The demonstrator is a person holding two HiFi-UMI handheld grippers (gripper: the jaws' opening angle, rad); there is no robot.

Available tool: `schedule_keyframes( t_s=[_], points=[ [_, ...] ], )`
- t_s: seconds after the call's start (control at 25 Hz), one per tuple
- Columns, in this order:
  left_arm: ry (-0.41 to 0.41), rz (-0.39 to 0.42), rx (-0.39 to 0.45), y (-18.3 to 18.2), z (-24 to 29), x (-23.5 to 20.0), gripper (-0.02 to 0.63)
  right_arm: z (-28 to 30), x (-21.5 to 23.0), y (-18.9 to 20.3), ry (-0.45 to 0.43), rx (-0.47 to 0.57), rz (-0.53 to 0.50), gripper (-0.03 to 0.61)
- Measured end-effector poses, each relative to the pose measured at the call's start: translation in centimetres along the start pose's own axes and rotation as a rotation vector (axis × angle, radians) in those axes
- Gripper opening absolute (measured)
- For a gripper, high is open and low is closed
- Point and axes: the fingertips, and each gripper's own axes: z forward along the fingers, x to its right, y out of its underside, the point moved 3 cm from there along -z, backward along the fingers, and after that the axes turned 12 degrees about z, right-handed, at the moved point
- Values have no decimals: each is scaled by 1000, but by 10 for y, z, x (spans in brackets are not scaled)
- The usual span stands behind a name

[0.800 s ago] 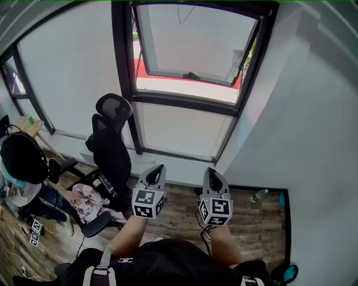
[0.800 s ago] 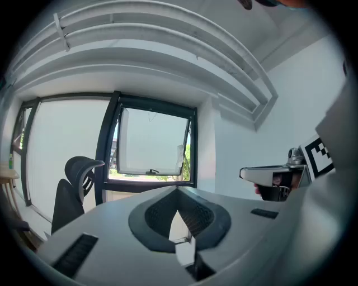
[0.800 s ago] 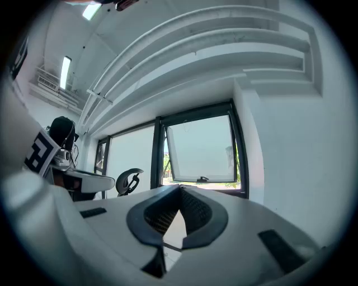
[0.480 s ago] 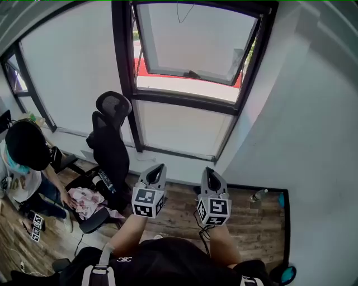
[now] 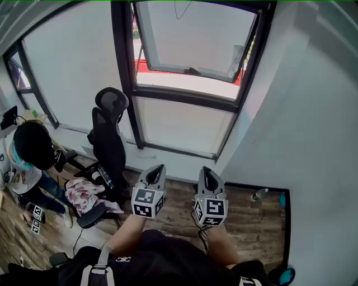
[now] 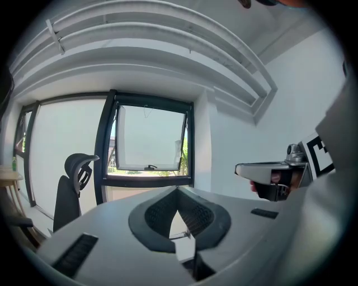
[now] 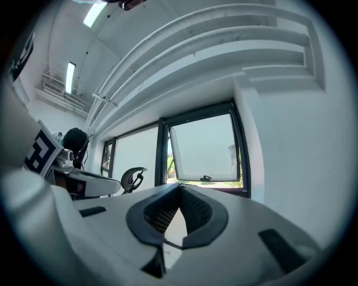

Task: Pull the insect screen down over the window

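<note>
The black-framed window fills the wall ahead, its upper sash tilted open outward. A thin cord hangs from the top of that opening. No screen shows across the opening. Both grippers are held side by side at waist height, well short of the window. My left gripper is shut with nothing in it, and so is my right gripper. In the left gripper view the shut jaws point at the window. The right gripper view shows the same, jaws closed, window beyond.
A black office chair stands left of the window, with pink cloth on a seat nearby. A person crouches at the far left. A bottle lies on the wood floor by the white right wall.
The person at the left has shifted and straightened beside the chair. My right gripper has drifted slightly left. Both jaws stay closed.
</note>
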Motion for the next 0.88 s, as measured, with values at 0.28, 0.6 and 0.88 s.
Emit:
schedule_keyframes(
  t_s=[0.28,0.6,0.88],
  points=[
    [12,14,1,5,13,20,0,-2,17,4,-3,-6,-21,5],
    [13,10,32,10,56,8,0,36,36,10,-5,-3,-37,5],
    [26,9,53,6,121,-31,0,105,52,4,11,4,-58,5]
  ],
)
